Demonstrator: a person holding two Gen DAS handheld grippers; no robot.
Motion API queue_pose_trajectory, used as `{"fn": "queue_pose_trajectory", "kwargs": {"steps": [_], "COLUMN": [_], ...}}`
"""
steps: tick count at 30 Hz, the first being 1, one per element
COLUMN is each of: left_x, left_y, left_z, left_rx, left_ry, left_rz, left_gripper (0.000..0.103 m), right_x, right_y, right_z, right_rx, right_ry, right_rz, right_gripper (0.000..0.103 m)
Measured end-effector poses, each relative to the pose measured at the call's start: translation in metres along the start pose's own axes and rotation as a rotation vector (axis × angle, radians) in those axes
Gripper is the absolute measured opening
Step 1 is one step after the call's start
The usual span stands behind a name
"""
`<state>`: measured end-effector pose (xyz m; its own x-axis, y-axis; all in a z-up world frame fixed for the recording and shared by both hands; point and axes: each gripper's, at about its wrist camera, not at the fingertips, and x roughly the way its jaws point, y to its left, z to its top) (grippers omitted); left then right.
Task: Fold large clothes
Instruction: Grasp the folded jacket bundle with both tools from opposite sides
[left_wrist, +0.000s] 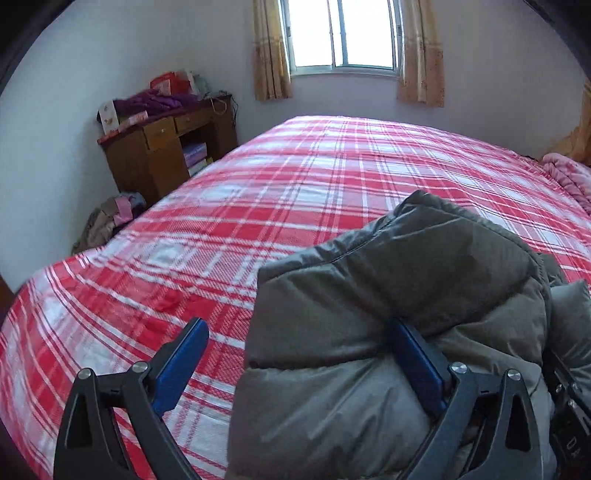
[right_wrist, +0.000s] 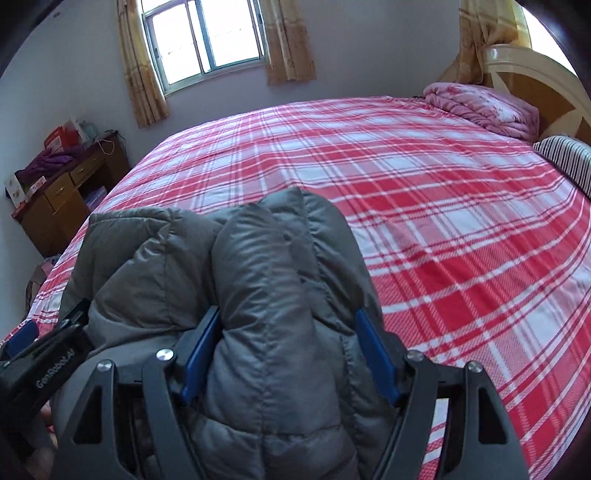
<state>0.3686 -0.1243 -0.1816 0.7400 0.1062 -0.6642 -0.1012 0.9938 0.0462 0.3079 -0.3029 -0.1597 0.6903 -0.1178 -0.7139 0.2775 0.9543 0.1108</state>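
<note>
A grey puffer jacket (left_wrist: 399, 295) lies bunched on the red plaid bed (left_wrist: 258, 192). My left gripper (left_wrist: 299, 343) is wide open; its right finger (left_wrist: 417, 365) presses into the jacket's left part and its left finger (left_wrist: 181, 365) is over the sheet. In the right wrist view the jacket (right_wrist: 258, 280) fills the near middle. My right gripper (right_wrist: 288, 339) has its blue pads on both sides of a thick fold of the jacket, jaws still fairly wide. The left gripper's body (right_wrist: 48, 362) shows at the left.
A wooden desk (left_wrist: 166, 147) with clutter stands by the far-left wall. A pink quilt (right_wrist: 484, 107) and a striped pillow (right_wrist: 565, 158) lie at the headboard on the right. A window (left_wrist: 343, 33) with curtains is on the far wall. Clothes lie on the floor (left_wrist: 107, 221).
</note>
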Motion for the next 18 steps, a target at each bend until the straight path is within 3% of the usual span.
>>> {"fn": "queue_pose_trajectory", "kwargs": {"steps": [18], "left_x": [0.026], "left_y": [0.003], "left_z": [-0.011], "left_rx": [-0.034], "left_ry": [0.054], "left_rz": [-0.025], "left_gripper": [0.102], "right_x": [0.025], "right_y": [-0.011], "right_z": [-0.017], "right_rx": [0.051], "right_ry": [0.038], "right_rz": [0.061], "right_gripper": [0.078]}}
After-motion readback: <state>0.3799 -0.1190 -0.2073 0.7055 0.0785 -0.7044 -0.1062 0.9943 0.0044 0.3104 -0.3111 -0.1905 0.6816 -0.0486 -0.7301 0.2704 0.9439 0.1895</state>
